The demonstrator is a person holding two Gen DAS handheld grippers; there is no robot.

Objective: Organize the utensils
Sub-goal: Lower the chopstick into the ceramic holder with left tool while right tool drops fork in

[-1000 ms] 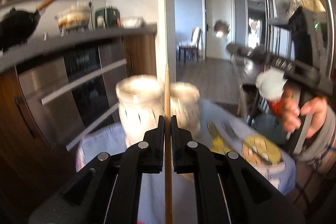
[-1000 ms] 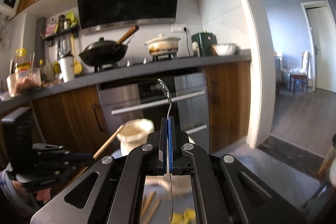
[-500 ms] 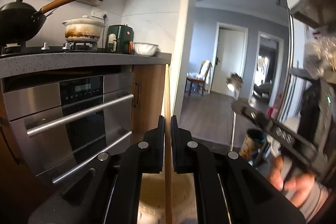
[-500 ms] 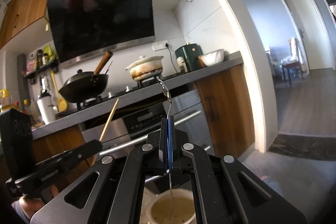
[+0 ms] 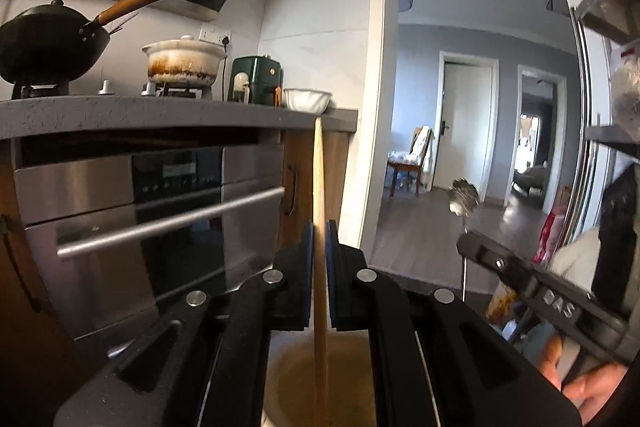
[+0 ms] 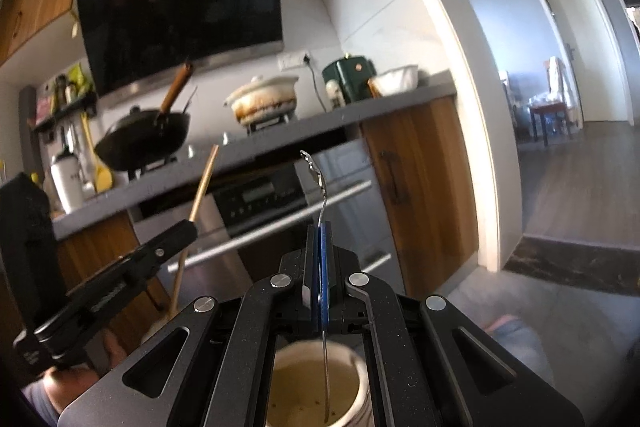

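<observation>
My left gripper (image 5: 319,239) is shut on a wooden chopstick (image 5: 319,187) held upright, its lower end inside a pale holder cup (image 5: 296,383) below the fingers. My right gripper (image 6: 319,247) is shut on a metal spoon (image 6: 316,175), bowl end up, its handle end down inside a second pale cup (image 6: 304,387). The right gripper with the spoon also shows in the left wrist view (image 5: 464,195). The left gripper with the chopstick shows in the right wrist view (image 6: 202,187), at the left.
A kitchen counter (image 5: 120,111) with a black wok (image 5: 52,43), a stained pot (image 5: 184,63) and a green appliance (image 5: 256,79) stands ahead above a steel oven (image 5: 152,211). A doorway (image 5: 464,123) opens at right.
Both grippers tilted upward and lowered over the cups. The table with cloth and forks left the left wrist view. The chopstick and spoon ends now sit inside the cups.
</observation>
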